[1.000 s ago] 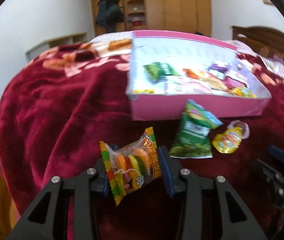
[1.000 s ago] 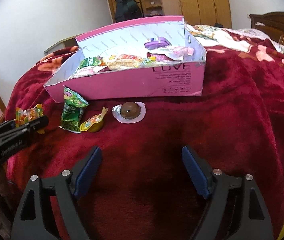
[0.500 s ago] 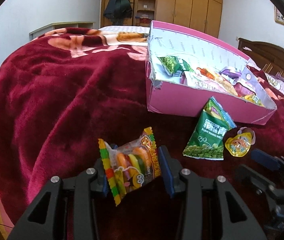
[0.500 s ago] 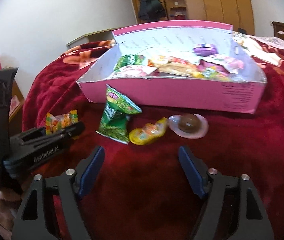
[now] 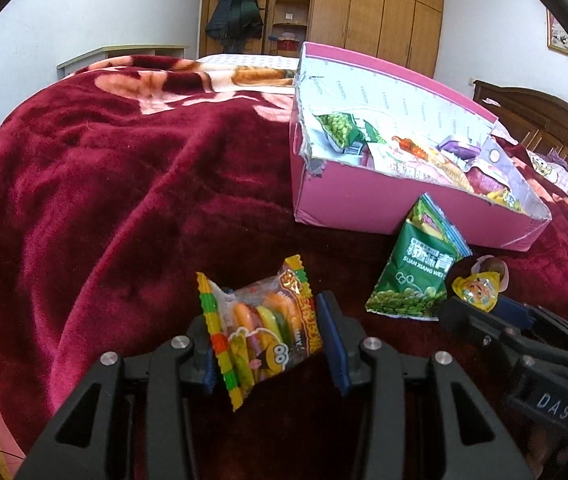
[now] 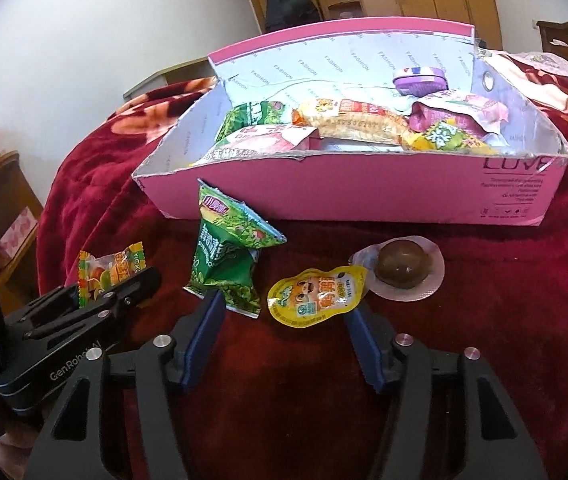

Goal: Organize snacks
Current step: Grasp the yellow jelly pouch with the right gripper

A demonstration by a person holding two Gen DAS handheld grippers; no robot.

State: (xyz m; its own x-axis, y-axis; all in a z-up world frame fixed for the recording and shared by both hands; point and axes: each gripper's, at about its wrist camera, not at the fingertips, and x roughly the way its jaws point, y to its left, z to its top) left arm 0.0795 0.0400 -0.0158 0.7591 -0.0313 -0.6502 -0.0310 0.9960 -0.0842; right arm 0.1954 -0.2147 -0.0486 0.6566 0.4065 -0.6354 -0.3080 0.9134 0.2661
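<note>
My left gripper [image 5: 264,332] is shut on a gummy burger candy packet [image 5: 262,334] and holds it just above the red blanket; it also shows in the right wrist view [image 6: 108,272]. My right gripper [image 6: 284,316] is open, its jaws either side of a yellow jelly cup [image 6: 316,296] that lies on the blanket. A green pea snack bag [image 6: 230,264] lies left of it and a brown jelly cup [image 6: 404,266] right of it. The pink box [image 6: 364,196] holding several snacks stands behind them.
The red floral blanket [image 5: 104,184] covers the bed. Wooden wardrobes [image 5: 364,12] and a dark headboard [image 5: 544,116] stand at the back. A low wooden stand [image 6: 8,200] with a red tin is off the bed's left edge.
My right gripper has moved left and forward, and now straddles the yellow jelly cup. My left gripper has kept the gummy packet and turned its view a little to the left.
</note>
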